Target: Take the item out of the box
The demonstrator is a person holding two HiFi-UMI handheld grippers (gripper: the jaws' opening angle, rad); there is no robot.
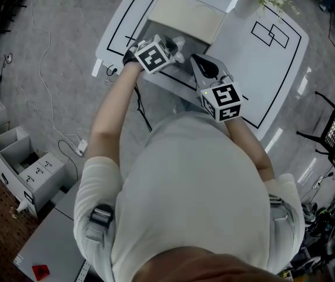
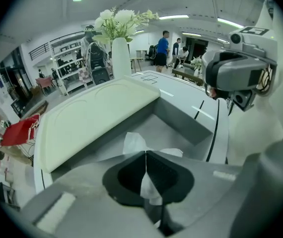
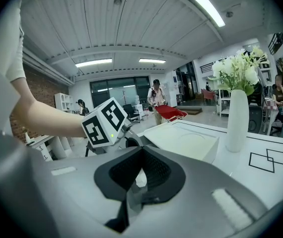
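Item (image 2: 134,144) is seen as a thin, white, crumpled sheet, like tissue or film, though the material cannot be told. One pointed flap is raised above the jaws, a smaller flap is spread to its right, and a narrow strip is drawn down between the dark ribbed pads (image 2: 164,170). It is clamped by the left gripper (image 2: 145,155), whose jaws are pressed together on it, and it is held just above the near part of the box (image 2: 174,123), over the grey inside. In the head view only a small pale scrap of it is seen at the tip of that gripper (image 1: 173,44). The box is grey and shallow, and it is open. Its cream lid (image 2: 92,118) is swung back on the far side and bears a faint rounded outline. The box is set on a white table (image 1: 238,46) marked with black lines (image 1: 270,33). The right gripper (image 3: 141,151) is held just to the right of the left one, near the box's near right corner, with its jaws brought together. A pale patch is seen low in the slit between them, but what it is cannot be told. The left gripper's marker cube (image 3: 104,123) is seen from the right gripper view. A tall white vase (image 3: 238,120) with white flowers (image 3: 238,68) is stood at the far right of the table, well apart from the box.
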